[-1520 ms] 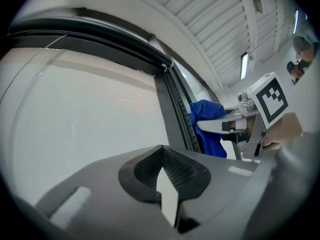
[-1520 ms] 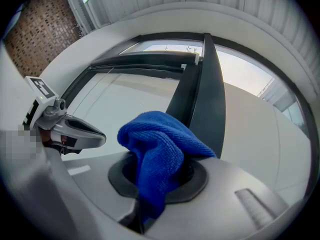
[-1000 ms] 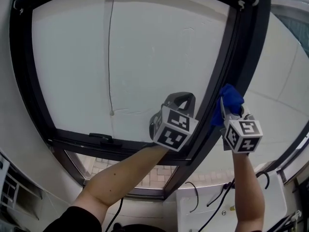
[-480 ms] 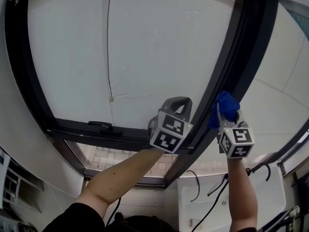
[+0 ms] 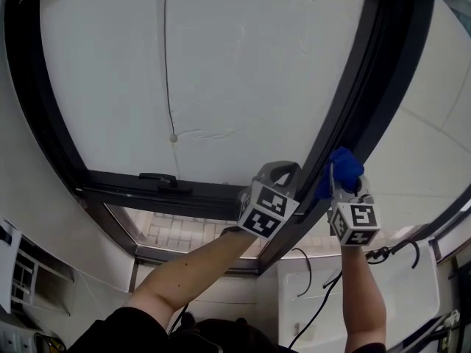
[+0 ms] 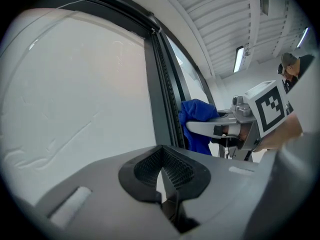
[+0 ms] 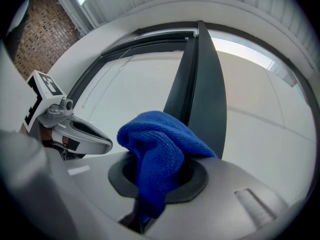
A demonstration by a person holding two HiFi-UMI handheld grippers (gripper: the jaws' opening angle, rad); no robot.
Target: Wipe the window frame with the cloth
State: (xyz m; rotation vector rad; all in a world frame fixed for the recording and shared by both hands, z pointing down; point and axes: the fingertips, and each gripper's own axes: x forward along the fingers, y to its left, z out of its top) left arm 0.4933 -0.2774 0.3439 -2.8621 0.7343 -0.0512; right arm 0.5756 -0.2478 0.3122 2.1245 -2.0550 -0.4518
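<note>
While both arms reach up: the two grippers sit near each other low on the window, either side of the dark upright bar.
Right gripper point(image 5: 343, 188): its fingers are clenched on the cloth point(image 7: 159, 145), which bunches up out of the jaws in a thick fold.
Cloth: blue and fuzzy, it lies against the window frame point(image 5: 368, 87), on the right side of the upright bar and low down, a little above where the bar meets the bottom rail.
Left gripper point(image 6: 167, 184): its fingers are closed together with nothing between them. It is held in front of the pane point(image 5: 243, 72), just left of the upright bar and near the other gripper.
Window frame: black, with a wide upright that leans across the head view and a bottom rail running to the left.
Pane: white and cloudy, with a few faint streaks.
Cord point(image 5: 167, 65): thin, hanging down over the pane and ending in a small bead.
Latch point(image 5: 158, 177): a dark, flat piece on the bottom rail, well left of both grippers.
Cables point(image 5: 305, 265): black loops below the window, by the right forearm.
</note>
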